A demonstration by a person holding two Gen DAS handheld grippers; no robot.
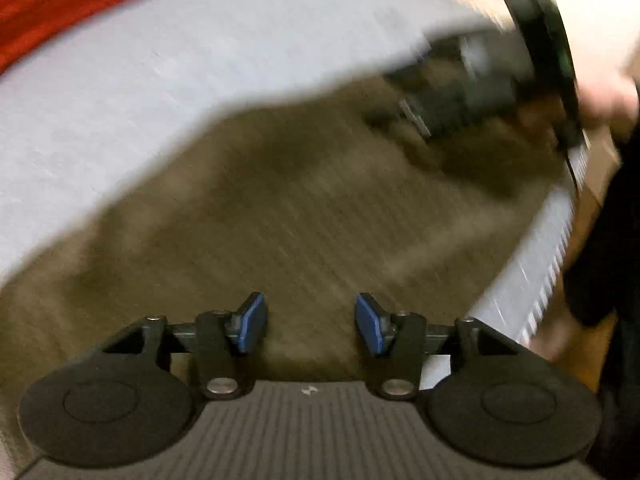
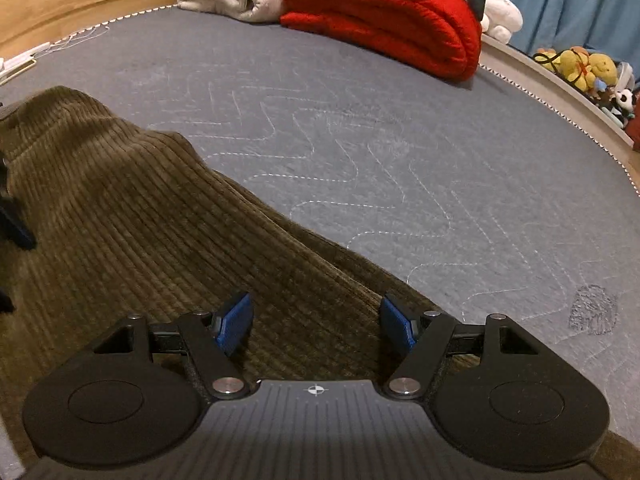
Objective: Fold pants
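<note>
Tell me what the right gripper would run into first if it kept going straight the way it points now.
Most likely the olive corduroy pants: the right gripper points down at them with open jaws and nothing between the pads. The grey mattress lies just beyond their edge. How near the cloth is cannot be told.

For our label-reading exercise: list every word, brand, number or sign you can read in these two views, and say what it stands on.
No readable words, brands or numbers in either view.
Crosshair sign, no letters: on the right gripper body.
Small pale mark on the left gripper body: too blurred to read.
Pants, red blanket, mattress: no labels visible.
</note>
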